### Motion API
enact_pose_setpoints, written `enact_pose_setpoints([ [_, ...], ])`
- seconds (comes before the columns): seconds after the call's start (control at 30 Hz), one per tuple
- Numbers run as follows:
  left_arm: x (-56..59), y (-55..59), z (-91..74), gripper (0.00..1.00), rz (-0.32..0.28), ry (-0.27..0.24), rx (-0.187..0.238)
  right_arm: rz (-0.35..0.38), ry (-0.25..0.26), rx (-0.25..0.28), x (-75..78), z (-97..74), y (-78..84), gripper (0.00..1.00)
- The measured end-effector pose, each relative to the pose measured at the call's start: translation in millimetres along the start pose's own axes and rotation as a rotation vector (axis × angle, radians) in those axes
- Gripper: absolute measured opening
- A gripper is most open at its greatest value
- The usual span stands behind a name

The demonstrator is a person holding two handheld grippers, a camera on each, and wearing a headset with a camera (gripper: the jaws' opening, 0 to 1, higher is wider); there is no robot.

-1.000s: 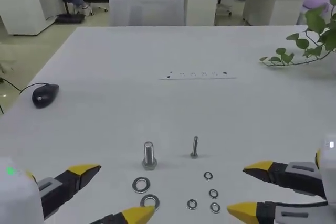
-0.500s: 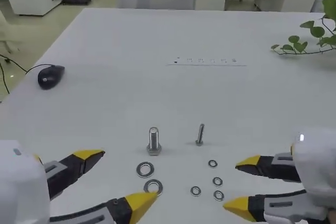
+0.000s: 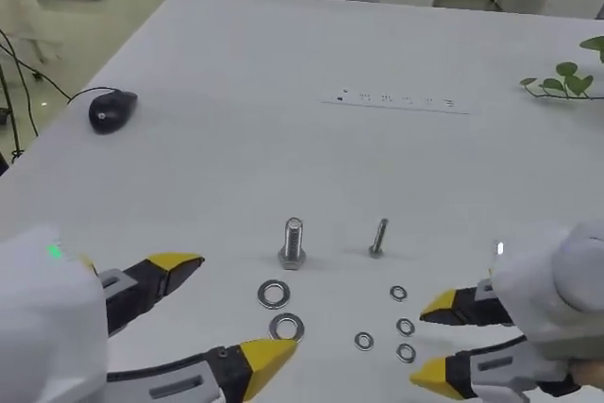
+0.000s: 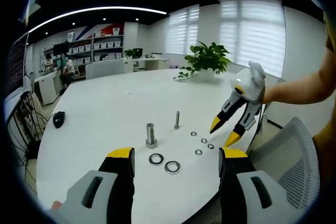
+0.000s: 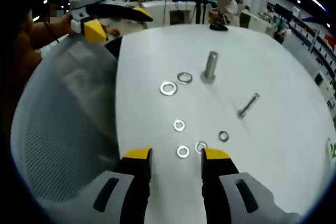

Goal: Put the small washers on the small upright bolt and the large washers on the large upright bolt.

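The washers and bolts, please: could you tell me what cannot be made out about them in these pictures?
- Right gripper view: one small washer sits partly behind a jaw tip of the right gripper; whether they touch is unclear.
- Head view: the threads on the large bolt and the small bolt are too small to see.
- Head view: the print beyond the bolts is too small to read.

Right claw [image 3: 434,341] has edged in toward the small washers [image 3: 405,327], its open tips now just beside the nearest ones with a slightly narrower gap, while the head view has shifted, sliding the counter [image 3: 283,139] across the frame.
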State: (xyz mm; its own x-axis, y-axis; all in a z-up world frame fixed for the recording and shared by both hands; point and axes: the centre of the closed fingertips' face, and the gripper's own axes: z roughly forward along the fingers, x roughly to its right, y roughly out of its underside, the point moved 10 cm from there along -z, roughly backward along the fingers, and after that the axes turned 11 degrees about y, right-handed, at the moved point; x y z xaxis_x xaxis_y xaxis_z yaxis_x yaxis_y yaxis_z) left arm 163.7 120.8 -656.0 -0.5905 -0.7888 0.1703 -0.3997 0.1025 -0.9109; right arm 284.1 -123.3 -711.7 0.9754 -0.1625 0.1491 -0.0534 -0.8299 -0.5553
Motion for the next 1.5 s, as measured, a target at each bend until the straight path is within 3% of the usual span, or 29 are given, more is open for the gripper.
enact_pose_setpoints([
  [0.27,0.6,5.0,3.7,0.64,-0.014,0.009,-0.001,-0.101,-0.043,-0.074,0.1,8.3,-3.4,0.31],
  [0.4,-0.1,2.3,3.5,0.64,-0.017,0.006,0.012,-0.136,-0.049,-0.084,-0.6,12.9,-7.8,0.29],
  [0.67,-2.1,-0.7,3.3,0.64,-0.011,0.001,0.016,-0.211,-0.079,-0.153,0.6,20.8,-3.2,0.28],
  [0.97,-0.9,0.9,3.6,0.64,-0.02,-0.001,0.017,-0.234,-0.11,-0.182,3.0,27.0,-3.2,0.28],
  [1.17,-1.2,-0.7,3.2,0.64,-0.017,-0.006,0.024,-0.263,-0.104,-0.181,6.6,27.6,-4.9,0.23],
  [1.5,-1.0,0.1,4.5,0.64,-0.023,-0.006,0.028,-0.306,-0.108,-0.186,5.8,28.0,-6.5,0.23],
])
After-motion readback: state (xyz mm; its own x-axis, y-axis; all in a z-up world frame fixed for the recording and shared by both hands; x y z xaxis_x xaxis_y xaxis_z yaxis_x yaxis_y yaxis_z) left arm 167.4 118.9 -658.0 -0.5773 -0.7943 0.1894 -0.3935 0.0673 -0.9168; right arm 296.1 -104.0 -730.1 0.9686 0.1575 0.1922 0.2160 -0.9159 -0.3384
